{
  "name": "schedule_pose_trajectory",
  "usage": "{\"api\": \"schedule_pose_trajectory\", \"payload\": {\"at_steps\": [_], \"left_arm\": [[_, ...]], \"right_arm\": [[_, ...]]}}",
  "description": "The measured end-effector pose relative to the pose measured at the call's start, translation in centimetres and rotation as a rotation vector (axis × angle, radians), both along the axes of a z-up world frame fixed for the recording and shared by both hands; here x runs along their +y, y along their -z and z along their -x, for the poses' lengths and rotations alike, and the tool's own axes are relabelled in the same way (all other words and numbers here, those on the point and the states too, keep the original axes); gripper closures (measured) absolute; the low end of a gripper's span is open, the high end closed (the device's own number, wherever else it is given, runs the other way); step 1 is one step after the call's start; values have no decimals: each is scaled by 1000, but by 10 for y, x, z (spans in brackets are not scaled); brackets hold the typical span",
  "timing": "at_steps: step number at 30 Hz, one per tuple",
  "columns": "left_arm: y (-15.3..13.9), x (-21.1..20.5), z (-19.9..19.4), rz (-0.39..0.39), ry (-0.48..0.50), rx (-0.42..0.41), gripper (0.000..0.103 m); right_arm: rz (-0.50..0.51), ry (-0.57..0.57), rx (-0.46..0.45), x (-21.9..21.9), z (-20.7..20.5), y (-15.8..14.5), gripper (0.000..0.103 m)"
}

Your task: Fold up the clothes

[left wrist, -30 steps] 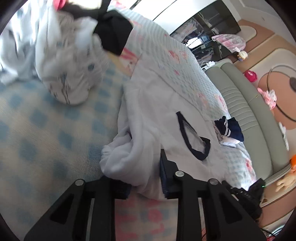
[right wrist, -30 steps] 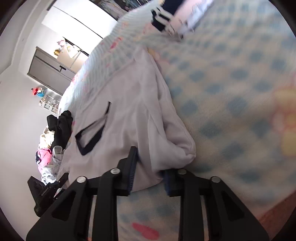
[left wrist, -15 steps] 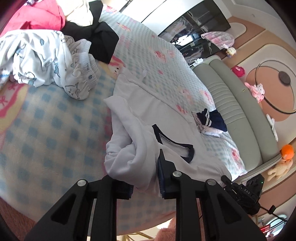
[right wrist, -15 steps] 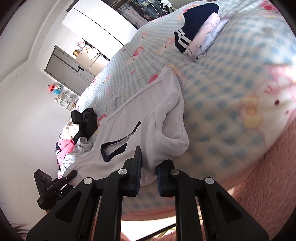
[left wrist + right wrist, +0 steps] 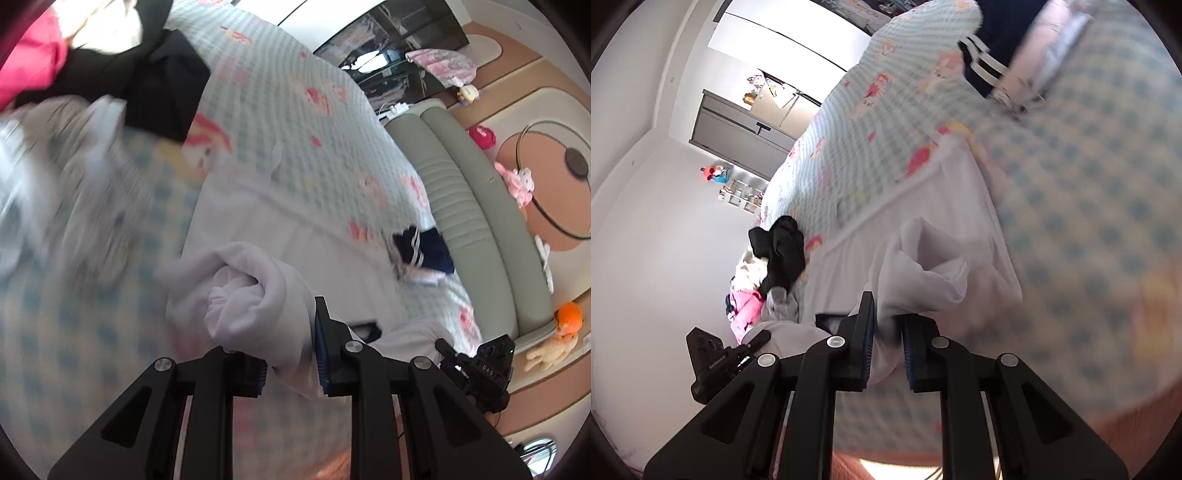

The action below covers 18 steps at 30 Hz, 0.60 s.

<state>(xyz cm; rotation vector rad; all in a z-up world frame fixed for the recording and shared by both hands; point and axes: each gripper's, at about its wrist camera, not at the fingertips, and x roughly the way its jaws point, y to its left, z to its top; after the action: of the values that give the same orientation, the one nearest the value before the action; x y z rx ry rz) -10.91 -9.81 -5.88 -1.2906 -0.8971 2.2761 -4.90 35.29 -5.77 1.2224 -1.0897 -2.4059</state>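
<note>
I'm mid-fold on the white garment, which lies on the checked bed with its near edge lifted; to do this well I should, I judge, carry both corners forward level and together so the fold lands square. The left gripper has its fingers narrowed onto a bunched corner of cloth, and the right gripper pinches the other corner likewise, though blur hides the exact hem.
</note>
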Motion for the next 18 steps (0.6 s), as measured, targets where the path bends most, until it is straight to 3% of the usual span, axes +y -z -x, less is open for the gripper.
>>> {"api": "schedule_pose_trajectory", "payload": {"at_steps": [3, 4, 5, 7, 9, 10, 13, 15, 18], "left_arm": [[10, -9, 64, -38, -63, -30, 67], [11, -12, 78, -15, -85, -43, 57], [12, -14, 92, 11, -108, -56, 57], [3, -14, 99, 29, -91, -11, 53], [-2, -13, 93, 67, -77, 41, 43], [-3, -12, 89, 99, -75, 66, 41], [8, -8, 81, 242, -92, 78, 41], [19, -4, 81, 257, -71, 58, 41], [35, 1, 84, 299, -56, 18, 41]], "right_arm": [[-31, 28, 16, 5, 50, -5, 81], [-38, 39, 13, 8, 64, -6, 74], [-35, 46, 21, 10, 71, -8, 70], [-23, 57, 40, 15, 80, -13, 68], [-57, 67, 55, 18, 78, -15, 59], [-92, 71, 50, 19, 77, -13, 54], [-221, 74, -9, 19, 79, 0, 53], [-287, 72, -40, 17, 82, 8, 53], [-309, 75, -68, 17, 88, 19, 51]]}}
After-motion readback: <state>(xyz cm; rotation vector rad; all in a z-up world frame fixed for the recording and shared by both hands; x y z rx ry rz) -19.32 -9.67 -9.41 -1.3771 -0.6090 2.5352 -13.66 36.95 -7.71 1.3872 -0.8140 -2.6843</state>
